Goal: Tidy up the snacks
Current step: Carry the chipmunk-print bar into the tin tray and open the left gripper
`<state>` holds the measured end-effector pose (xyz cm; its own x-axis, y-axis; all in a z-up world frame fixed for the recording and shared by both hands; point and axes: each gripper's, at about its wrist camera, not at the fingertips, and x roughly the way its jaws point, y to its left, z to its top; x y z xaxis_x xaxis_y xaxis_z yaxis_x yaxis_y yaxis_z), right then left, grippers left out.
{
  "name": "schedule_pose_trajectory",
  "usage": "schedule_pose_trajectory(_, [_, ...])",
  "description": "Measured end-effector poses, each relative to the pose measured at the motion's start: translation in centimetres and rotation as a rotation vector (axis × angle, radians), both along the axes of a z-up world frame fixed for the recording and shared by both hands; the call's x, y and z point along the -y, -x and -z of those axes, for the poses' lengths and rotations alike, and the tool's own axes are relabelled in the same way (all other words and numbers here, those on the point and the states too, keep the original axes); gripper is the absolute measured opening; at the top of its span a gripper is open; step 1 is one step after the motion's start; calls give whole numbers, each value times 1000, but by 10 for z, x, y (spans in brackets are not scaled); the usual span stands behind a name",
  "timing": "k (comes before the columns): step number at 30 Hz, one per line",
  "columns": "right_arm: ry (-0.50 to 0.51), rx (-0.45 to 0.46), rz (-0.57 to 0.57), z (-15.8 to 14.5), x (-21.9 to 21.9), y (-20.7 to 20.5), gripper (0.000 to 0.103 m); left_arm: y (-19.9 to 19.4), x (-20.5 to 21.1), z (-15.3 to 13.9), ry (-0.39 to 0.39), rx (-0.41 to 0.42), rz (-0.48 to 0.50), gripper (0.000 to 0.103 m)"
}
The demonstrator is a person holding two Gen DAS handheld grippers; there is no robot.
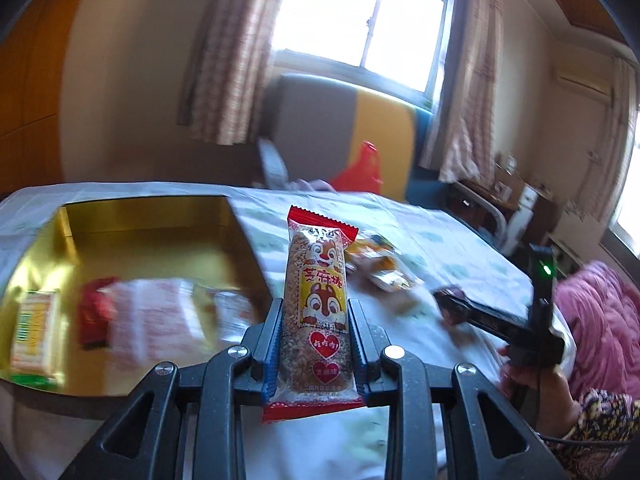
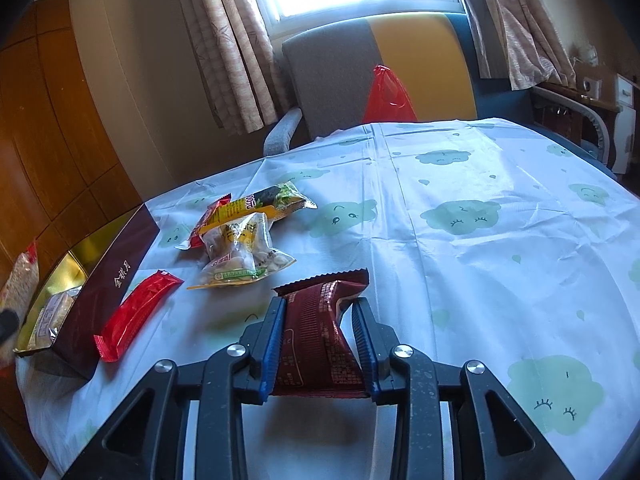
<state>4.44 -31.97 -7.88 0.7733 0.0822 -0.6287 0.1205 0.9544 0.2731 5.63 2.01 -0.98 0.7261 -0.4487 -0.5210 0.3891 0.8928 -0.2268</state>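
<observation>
My left gripper (image 1: 316, 308) is shut on a sesame snack bar (image 1: 316, 292) in a red-edged squirrel wrapper, held above the table beside the gold-lined box (image 1: 152, 240). Inside that box lie a green-and-orange pack (image 1: 34, 328), a red pack (image 1: 94, 312) and a white wrapped snack (image 1: 160, 320), all blurred. My right gripper (image 2: 318, 310) is shut on a dark red snack packet (image 2: 320, 336) low over the tablecloth (image 2: 460, 220). The same gripper (image 1: 452, 304) appears at the right of the left wrist view, in a person's hand (image 1: 532, 380).
A loose pile of snack packs (image 2: 244, 236) and a red wrapper (image 2: 136, 312) lie beside the dark box wall (image 2: 108, 292). A grey-and-yellow chair (image 2: 372, 72) with a red bag (image 2: 388, 96) stands behind the table. Pink bedding (image 1: 600, 332) is at the right.
</observation>
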Motion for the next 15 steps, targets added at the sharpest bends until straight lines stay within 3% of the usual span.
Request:
schedule_pose_trajectory(9, [-4, -5, 4, 1, 1, 0, 34, -30, -80, 1, 44, -34, -233, 30])
schedule_pose_trajectory(15, [-3, -7, 12, 2, 1, 0, 34, -43, -114, 10, 43, -69, -317, 30])
